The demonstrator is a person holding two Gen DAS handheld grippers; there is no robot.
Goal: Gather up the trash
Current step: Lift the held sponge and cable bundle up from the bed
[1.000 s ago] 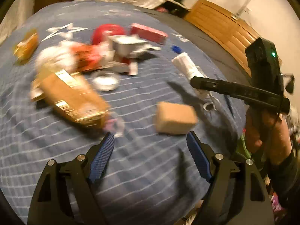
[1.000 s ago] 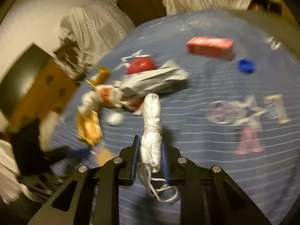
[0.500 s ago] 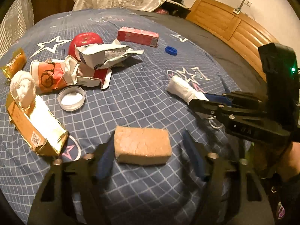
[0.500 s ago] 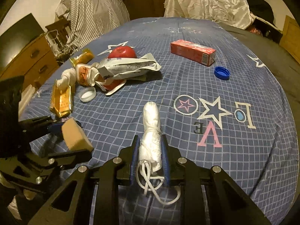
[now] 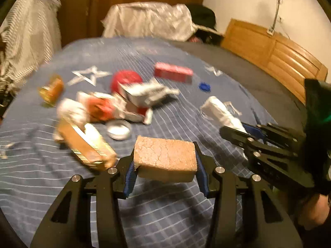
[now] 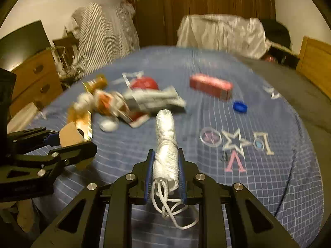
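Above the blue checked bedspread (image 5: 165, 217), the left tool (image 5: 164, 170) clamps a tan rectangular sponge block (image 5: 165, 158) between its blue pads, lifted clear of the bed. Just right of that block, the right tool (image 6: 165, 175) is closed on a white rolled bundle tied with white cord (image 6: 166, 144), also off the bedspread. Beyond the block lie a heap of crumpled wrappers (image 5: 132, 101), a white round lid (image 5: 119, 129), a red carton (image 5: 173, 72) and a blue bottle cap (image 5: 204, 86).
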